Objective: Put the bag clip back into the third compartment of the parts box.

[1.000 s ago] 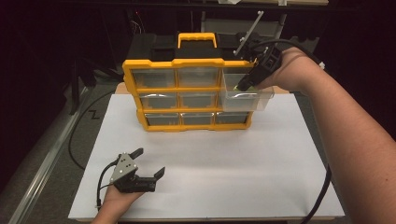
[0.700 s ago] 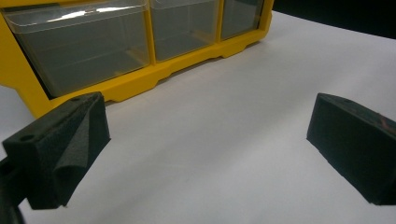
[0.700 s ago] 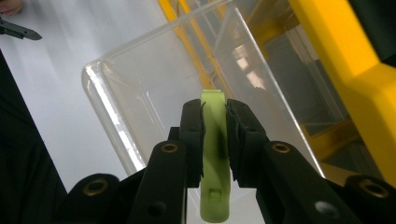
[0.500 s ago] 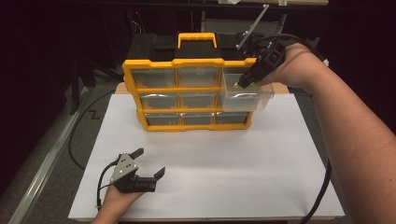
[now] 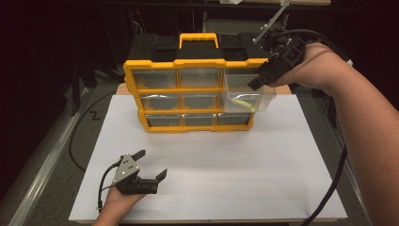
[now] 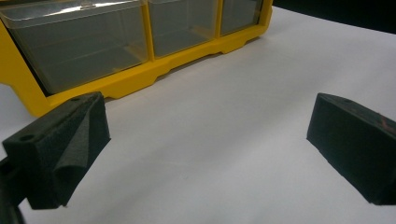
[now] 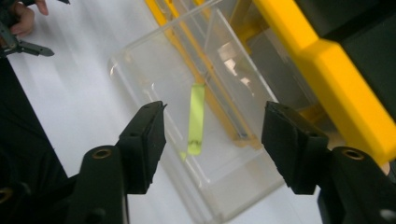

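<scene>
The clear drawer [image 5: 247, 94] is pulled well out of the yellow organizer [image 5: 188, 94] near the desk's far edge, with a green strip [image 7: 196, 119] inside. The right gripper [image 7: 212, 140] is held above it with jaws apart, while the left gripper [image 5: 149, 165], also spread, is rested near the near-left corner. If the strip is reached for too steeply, the drawer could be knocked out or the flat strip missed.

Organizer at the back, grippers apart.
The strip [image 7: 196, 119] lies in the drawer [image 5: 248, 94] pulled out of the organizer [image 5: 188, 92] at its right; right gripper [image 5: 256, 84] above the drawer, left gripper [image 5: 150, 165] near the front left of the sheet [image 5: 235, 160].
</scene>
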`<state>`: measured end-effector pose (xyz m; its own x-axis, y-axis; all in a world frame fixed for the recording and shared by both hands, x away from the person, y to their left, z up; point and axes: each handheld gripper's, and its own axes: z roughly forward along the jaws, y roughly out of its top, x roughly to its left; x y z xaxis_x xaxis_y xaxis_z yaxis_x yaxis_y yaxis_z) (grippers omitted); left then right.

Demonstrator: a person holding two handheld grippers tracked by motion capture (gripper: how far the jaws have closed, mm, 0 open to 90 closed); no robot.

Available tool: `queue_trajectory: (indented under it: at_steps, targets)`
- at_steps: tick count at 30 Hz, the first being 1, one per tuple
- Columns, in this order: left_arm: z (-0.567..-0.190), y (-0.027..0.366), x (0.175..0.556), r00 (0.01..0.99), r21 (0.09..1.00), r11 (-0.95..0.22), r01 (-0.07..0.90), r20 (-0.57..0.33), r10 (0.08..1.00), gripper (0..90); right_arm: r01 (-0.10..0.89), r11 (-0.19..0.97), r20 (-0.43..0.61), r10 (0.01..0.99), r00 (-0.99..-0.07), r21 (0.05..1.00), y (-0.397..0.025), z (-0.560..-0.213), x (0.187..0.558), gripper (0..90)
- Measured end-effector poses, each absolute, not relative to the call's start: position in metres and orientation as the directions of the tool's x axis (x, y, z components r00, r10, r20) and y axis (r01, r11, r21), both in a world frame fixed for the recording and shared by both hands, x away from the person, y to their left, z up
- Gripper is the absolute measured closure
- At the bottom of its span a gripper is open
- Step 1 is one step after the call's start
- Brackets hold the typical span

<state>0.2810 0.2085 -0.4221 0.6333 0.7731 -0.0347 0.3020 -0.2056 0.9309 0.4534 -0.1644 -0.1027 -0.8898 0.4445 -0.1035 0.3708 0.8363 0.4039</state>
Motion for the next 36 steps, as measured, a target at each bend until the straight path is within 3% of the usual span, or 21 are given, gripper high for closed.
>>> queue_trajectory:
  at_steps: [10,23,29,36]
  targets:
    - [-0.421,0.208,0.280,0.628,0.933,-0.201,0.299,-0.034,0.777,0.6,0.376,0.837,-0.126,0.455,-0.881,0.397,-0.182,-0.101,0.426,33.2]
    - [-0.421,0.209,0.280,0.628,0.934,-0.199,0.296,-0.033,0.778,0.6,0.442,0.802,-0.137,0.530,-0.837,0.401,-0.221,-0.115,0.397,14.6]
    - [-0.420,0.216,0.281,0.605,0.937,-0.165,0.307,-0.058,0.794,0.6,0.466,0.788,-0.135,0.554,-0.821,0.402,-0.233,-0.132,0.390,0.0]
    - [-0.421,0.211,0.280,0.618,0.934,-0.185,0.306,-0.047,0.785,0.6,0.486,0.779,-0.144,0.576,-0.805,0.396,-0.238,-0.158,0.383,0.0]
